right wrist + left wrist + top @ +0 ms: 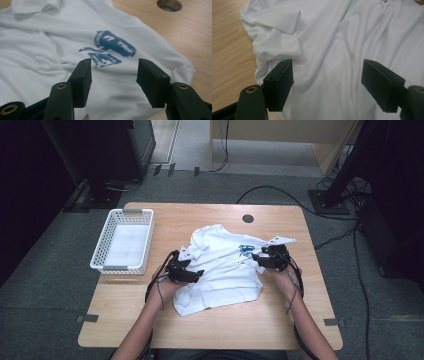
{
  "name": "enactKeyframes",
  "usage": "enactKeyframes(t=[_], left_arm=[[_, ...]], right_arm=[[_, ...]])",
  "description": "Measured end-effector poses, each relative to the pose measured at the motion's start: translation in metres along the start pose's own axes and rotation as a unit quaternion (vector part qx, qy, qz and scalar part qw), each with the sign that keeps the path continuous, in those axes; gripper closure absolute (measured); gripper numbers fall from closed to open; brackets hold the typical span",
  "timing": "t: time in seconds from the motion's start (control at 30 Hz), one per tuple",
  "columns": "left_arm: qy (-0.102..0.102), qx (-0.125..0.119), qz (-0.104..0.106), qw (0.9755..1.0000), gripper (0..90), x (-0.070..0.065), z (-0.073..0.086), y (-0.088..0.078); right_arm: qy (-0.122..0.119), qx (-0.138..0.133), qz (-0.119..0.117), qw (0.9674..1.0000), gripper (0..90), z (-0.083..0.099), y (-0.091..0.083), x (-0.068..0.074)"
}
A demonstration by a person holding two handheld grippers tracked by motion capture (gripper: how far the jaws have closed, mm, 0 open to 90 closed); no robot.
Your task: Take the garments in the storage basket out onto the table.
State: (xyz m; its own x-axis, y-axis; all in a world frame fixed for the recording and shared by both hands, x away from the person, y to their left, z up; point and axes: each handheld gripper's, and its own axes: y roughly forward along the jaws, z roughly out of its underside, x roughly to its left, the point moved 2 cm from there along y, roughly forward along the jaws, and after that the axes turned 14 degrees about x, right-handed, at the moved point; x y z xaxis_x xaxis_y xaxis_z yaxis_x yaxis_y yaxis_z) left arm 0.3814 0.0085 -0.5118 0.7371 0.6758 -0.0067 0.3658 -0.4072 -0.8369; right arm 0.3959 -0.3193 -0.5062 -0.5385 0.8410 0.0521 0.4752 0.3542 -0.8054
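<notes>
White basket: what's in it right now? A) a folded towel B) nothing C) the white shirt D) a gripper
B. The white basket at the table's left shows a bare bottom in the high view, while the white shirt lies crumpled on the table beside it, apart from it.

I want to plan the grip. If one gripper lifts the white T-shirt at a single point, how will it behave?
The white T-shirt lies rumpled in soft folds, so it will probably sag and drape. It looks thin, likely light. Pushed, it would probably bunch up on the wooden table rather than slide whole.
</notes>
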Motion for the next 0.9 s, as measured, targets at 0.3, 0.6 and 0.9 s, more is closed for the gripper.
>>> enactKeyframes(t=[0.3, 0.6, 0.9], left_arm=[[-0.019, -0.003, -0.008, 0.9998, 26.5, 0.006, 0.0, 0.008], [-0.021, 0.003, -0.008, 0.9997, 26.5, 0.007, 0.003, 0.011], [-0.02, 0.001, -0.012, 0.9997, 26.5, 0.006, 0.001, 0.012]], right_arm=[[-0.042, 0.012, -0.026, 0.9987, 53.8, 0.011, 0.004, 0.038], [-0.057, 0.038, -0.046, 0.9966, 55.3, 0.024, 0.014, 0.055], [-0.06, 0.044, -0.055, 0.9957, 52.3, 0.042, 0.001, 0.064]])
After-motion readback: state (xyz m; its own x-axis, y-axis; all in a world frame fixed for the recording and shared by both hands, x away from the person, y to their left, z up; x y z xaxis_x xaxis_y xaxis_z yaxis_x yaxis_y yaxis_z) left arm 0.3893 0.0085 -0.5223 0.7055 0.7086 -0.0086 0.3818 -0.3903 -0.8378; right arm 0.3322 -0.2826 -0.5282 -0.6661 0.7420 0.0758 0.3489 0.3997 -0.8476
